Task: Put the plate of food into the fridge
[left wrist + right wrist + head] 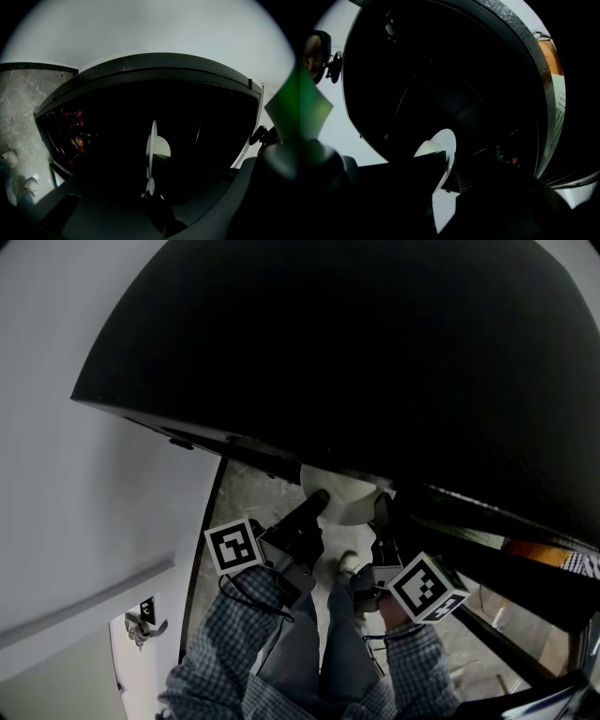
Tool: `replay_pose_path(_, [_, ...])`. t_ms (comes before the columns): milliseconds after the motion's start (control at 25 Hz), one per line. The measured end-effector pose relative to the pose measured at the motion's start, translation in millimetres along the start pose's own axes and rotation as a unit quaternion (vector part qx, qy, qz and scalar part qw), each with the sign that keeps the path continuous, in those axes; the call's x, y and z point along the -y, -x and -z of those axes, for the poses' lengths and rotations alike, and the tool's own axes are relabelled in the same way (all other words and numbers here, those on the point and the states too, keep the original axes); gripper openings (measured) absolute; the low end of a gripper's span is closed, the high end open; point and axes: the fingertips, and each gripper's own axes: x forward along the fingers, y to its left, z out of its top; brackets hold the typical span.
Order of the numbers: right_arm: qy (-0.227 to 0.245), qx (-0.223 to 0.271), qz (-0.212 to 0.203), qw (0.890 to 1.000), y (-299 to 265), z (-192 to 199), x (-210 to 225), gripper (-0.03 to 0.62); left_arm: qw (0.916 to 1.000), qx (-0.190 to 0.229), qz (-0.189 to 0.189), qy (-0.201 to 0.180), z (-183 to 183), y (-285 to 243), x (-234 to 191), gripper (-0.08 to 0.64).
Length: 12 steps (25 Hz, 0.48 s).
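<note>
A person in checked sleeves (225, 652) holds a white plate (345, 499) between two grippers at the dark opening of the fridge (117, 136). The left gripper (316, 502) has its jaws clamped on one rim, which its own view shows edge-on. The right gripper (382, 509) has its jaws clamped on the opposite rim. The plate hangs above a pale marbled floor (251, 491). Whether there is food on it cannot be made out.

Head view steeply down from above, both tool views close, facing the fridge (140, 65), sharing the plate (158, 147)
</note>
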Motion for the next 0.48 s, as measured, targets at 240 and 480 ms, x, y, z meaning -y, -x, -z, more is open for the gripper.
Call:
replay_pose_path(240, [0.001, 0.041, 0.038, 0.998, -6.6, -4.5, 7.7, 0.057, 1.0000, 0.007, 0.001, -0.001, -3.5, -11.2, -5.9, 0.028])
replay_pose_path(480, [-0.010, 0.031, 0.074, 0.997, -16.8, -2.3, 18.9, 0.057, 0.9999, 0.009, -0.010, -0.008, -6.3, -19.0, -14.9, 0.026])
